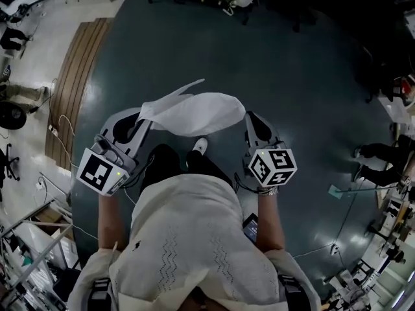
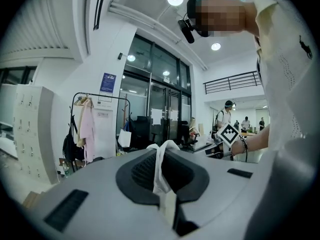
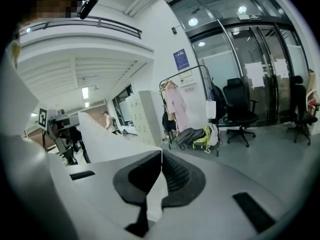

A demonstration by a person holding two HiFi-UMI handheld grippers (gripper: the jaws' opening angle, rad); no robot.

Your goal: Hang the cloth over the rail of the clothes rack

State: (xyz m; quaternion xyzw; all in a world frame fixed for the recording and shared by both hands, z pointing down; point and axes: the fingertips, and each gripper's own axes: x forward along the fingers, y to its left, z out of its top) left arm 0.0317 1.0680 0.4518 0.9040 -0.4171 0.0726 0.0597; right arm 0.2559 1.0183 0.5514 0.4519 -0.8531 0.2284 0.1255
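- we hold the white cloth (image 1: 194,114) stretched between the two grippers in front of our body, above the dark floor (image 1: 279,63). it touches neither the floor nor any rail.
- the left gripper (image 1: 144,120) is clenched on the cloth's left end. in the left gripper view a bunched fold of fabric rises from between the closed pads.
- the right gripper (image 1: 247,116) is clenched on the right end. in the right gripper view a thin edge of cloth runs up between the shut jaws, and the rest spreads off to the left as a pale sheet.
- in the head view the cloth covers both pinch points, so we see only the gripper bodies and their marker cubes (image 1: 102,171) there.
- the clothes rack (image 2: 100,98) shows only in the gripper views. it stands well apart from us, by a white wall next to glass doors.
- a pink garment (image 2: 87,126) and dark bags hang on the rack and hide part of its rail.
- in the right gripper view the rack is small, with bags (image 3: 197,136) heaped at its foot and an office chair (image 3: 240,104) beside it.
- our white knit top (image 1: 188,238) hides most of our legs. one shoe tip (image 1: 200,146) peeks out just below the cloth.
- the figures far off in the left gripper view are too small for us to make out.
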